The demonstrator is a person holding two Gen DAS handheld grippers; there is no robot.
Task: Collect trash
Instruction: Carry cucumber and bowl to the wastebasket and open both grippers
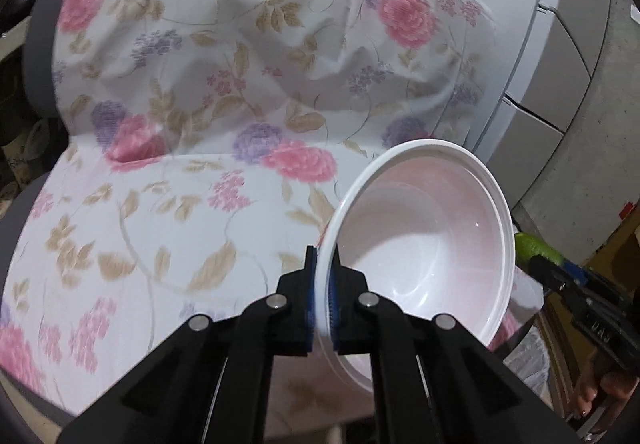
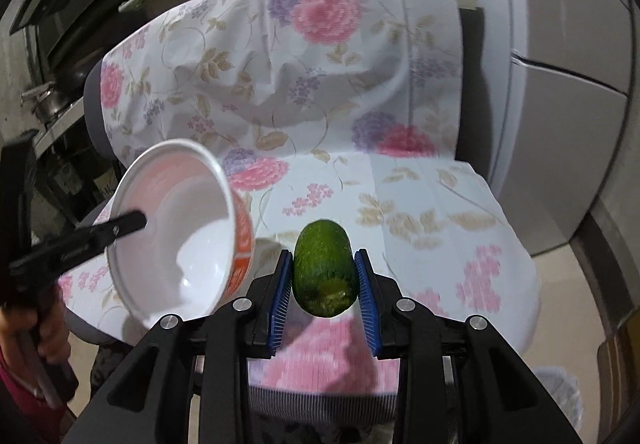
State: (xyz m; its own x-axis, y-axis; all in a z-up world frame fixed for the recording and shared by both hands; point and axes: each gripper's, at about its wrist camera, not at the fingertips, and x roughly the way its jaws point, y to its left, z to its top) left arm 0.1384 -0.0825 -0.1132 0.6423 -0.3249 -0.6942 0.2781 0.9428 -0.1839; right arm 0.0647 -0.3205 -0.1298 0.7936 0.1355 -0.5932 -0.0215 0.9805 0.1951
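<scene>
My left gripper (image 1: 323, 276) is shut on the rim of a white paper bowl (image 1: 432, 240), holding it tilted above the floral-covered chair seat (image 1: 140, 244). The bowl (image 2: 176, 236) has an orange outside and also shows in the right wrist view, with the left gripper's finger (image 2: 120, 226) over its rim. My right gripper (image 2: 323, 280) is shut on a green cucumber piece (image 2: 324, 268) with a bitten lower end, held above the seat's front. In the left wrist view the cucumber (image 1: 534, 250) and right gripper (image 1: 576, 292) show at the right edge.
The chair back (image 2: 320, 56) is draped in the same floral cloth. A grey refrigerator (image 2: 560, 84) stands to the right. A shelf with bottles and a stove area (image 2: 80, 44) lie to the left and behind. A plastic-lined bin (image 2: 560, 396) sits at the lower right.
</scene>
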